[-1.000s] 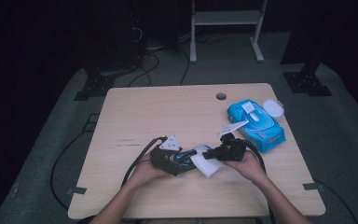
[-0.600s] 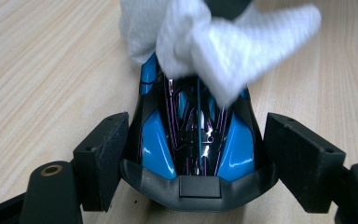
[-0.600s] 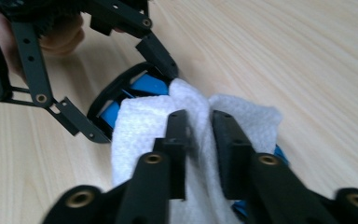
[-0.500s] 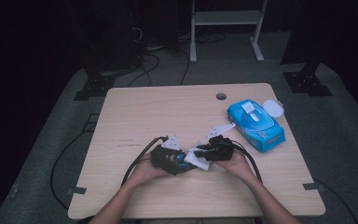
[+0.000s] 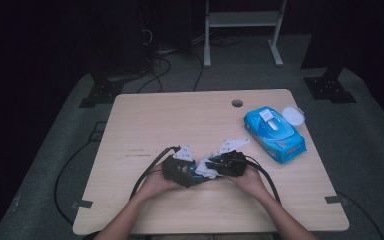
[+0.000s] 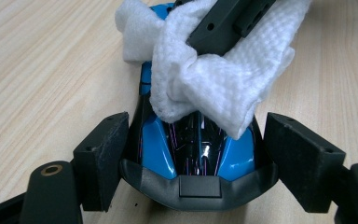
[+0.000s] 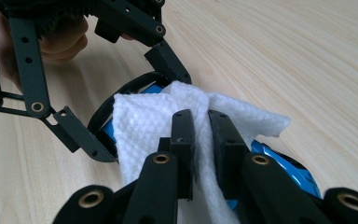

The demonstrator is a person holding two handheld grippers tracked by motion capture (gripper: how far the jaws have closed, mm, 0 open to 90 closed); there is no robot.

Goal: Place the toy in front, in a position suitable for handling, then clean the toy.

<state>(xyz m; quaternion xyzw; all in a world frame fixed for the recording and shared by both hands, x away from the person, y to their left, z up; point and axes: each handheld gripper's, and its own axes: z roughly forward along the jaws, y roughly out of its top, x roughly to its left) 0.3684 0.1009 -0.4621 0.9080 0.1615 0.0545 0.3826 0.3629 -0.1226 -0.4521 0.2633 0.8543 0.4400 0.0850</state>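
Observation:
A blue-and-black toy car (image 6: 191, 154) sits on the table with its nose toward my left gripper (image 6: 196, 130), whose two pads press on its sides. My right gripper (image 7: 199, 126) is shut on a bunched white wipe (image 7: 140, 121), and its jaws have just been closing on it. It holds the wipe (image 6: 214, 79) down on the car's roof. In the high view the left gripper (image 5: 190, 172) and right gripper (image 5: 212, 167) meet near the table's front edge, the wipe (image 5: 206, 171) between them. Most of the car is hidden under the wipe in the right gripper view.
A blue pack of wipes (image 5: 274, 132) lies at the right of the wooden table (image 5: 180, 120), with a white round lid (image 5: 293, 116) beside it. A cable hole (image 5: 237, 103) is near the far edge. Black cables trail off both grippers toward the front.
The right gripper has moved left with the wipe, from near the pack side up against the left gripper and onto the car. The left hand has stayed in place.

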